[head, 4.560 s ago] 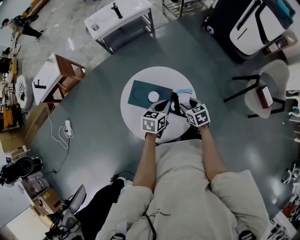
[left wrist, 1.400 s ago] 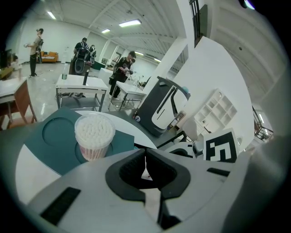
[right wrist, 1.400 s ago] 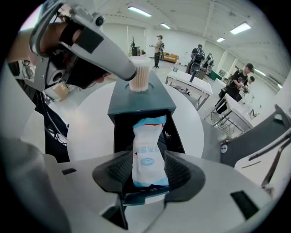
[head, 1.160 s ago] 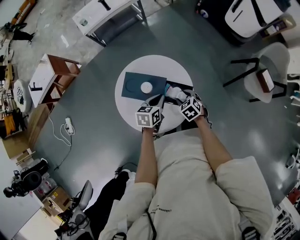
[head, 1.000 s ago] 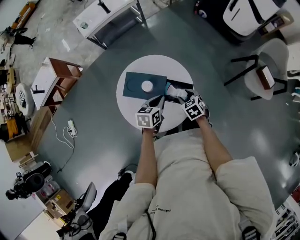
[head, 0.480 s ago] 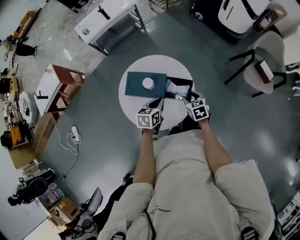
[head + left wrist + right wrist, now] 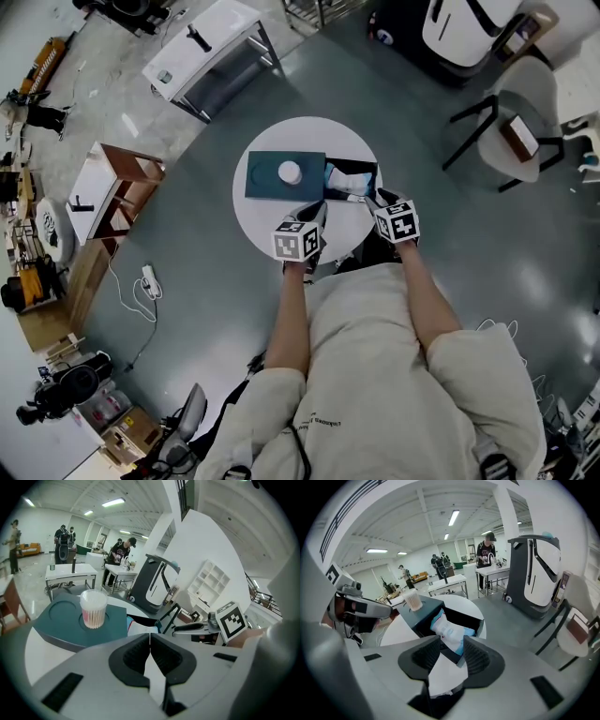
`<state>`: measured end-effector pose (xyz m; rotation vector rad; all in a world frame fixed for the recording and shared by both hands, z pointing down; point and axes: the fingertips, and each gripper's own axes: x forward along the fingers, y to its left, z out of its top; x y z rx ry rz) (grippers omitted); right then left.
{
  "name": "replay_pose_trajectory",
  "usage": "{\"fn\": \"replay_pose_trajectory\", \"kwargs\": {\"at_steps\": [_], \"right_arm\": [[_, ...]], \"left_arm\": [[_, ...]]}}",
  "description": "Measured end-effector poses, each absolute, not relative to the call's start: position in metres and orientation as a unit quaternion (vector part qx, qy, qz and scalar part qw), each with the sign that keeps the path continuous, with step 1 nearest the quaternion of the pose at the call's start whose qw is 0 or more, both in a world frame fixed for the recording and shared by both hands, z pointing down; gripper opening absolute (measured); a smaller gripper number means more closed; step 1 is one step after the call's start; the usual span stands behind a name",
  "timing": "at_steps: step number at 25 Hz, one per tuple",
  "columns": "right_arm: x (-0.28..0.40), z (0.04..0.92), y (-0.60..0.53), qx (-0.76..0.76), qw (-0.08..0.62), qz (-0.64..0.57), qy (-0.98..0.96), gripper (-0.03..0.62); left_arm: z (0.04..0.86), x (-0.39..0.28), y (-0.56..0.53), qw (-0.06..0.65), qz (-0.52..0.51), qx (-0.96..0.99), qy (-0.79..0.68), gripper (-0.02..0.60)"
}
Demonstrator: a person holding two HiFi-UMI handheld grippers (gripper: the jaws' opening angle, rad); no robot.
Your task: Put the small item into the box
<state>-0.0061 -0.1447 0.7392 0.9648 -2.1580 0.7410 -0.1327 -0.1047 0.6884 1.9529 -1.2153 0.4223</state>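
Left gripper (image 7: 150, 637) tilted down, jaws together; right gripper (image 7: 451, 642) likewise, jaws apart, narrowing, empty.

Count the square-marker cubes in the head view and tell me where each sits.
2. One cube rides the left gripper over the round table's near edge; the other cube rides the right gripper beside the open black box. None seems hidden.

The round white table (image 7: 255, 216) bears a teal tray (image 7: 264, 180) — black box (image 7: 356, 166) just beside.
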Motion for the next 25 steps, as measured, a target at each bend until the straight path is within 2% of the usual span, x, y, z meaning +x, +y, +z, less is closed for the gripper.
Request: {"fn": "replay_pose_trajectory", "kwargs": {"at_steps": [5, 13, 25], "right_arm": [[-0.011, 0.737, -0.149, 0.361, 0.323, 0.276, -0.830, 0.118], [-0.018, 0.729, -0.160, 0.360, 0.299, 0.285, -0.837, 0.055], [-0.015, 0.722, -0.165, 0.372, 0.264, 0.320, -0.830, 0.034]], "left_arm": [[0.693, -0.138, -0.105, 0.406, 0.154, 0.761, -0.482, 0.022], [0.698, -0.140, -0.110, 0.415, 0.148, 0.755, -0.485, 0.022], [0.703, -0.132, -0.105, 0.421, 0.161, 0.758, -0.471, 0.022]]}}
